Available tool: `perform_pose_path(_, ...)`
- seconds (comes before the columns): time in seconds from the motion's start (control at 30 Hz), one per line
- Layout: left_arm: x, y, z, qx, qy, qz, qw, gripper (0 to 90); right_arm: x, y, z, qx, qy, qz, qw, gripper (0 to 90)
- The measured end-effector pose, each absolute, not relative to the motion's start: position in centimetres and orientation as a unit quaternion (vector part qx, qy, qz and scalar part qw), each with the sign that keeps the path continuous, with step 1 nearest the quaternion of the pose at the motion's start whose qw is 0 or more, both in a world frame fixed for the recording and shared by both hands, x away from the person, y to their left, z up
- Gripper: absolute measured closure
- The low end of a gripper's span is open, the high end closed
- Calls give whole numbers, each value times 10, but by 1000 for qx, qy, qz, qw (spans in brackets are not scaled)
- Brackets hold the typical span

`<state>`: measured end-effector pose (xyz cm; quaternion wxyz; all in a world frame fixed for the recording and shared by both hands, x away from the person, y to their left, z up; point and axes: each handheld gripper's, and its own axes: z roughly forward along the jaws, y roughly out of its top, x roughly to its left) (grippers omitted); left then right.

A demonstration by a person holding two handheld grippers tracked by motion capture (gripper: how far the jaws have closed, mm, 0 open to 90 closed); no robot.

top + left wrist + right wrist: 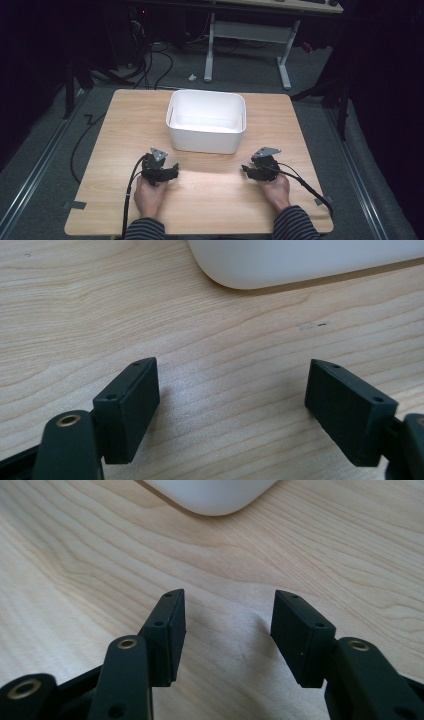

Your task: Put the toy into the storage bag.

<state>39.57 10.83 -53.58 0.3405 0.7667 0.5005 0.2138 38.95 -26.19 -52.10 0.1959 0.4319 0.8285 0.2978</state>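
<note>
A white plastic bin (pixel 206 121) stands on the wooden table (pixel 120 130), toward its far middle, and looks empty inside. My left gripper (pixel 161 169) rests on the table just short of the bin's near left corner, held by a hand. In the left gripper view its jaws are wide apart with bare wood between them (pixel 232 390), and the bin's rounded corner (pixel 300 260) lies ahead. My right gripper (pixel 261 168) sits near the bin's near right corner. Its jaws stand apart, narrower than the left, with nothing between them (pixel 227 620), and the bin's corner (pixel 210 492) is ahead.
The table's near edge lies just below the person's striped sleeves (pixel 145 229). Cables (pixel 131 192) trail from both grippers toward the person. Beyond the table stands a white desk frame (pixel 247 37) on a grey carpet, with dark cables on the floor at left.
</note>
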Motion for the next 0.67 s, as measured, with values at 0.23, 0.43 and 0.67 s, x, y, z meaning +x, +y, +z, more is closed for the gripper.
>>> perform_pose_path(0.23,396,108,-536,767,501,213,340,222,397,-266,-529,439,812,333,192,353)
perform_pose_path(0.43,396,108,-536,767,500,213,340,222,398,-267,-531,435,811,340,191,319)
perform_pose_path(0.67,396,108,-536,767,500,213,340,222,398,-267,-531,435,811,341,191,319)
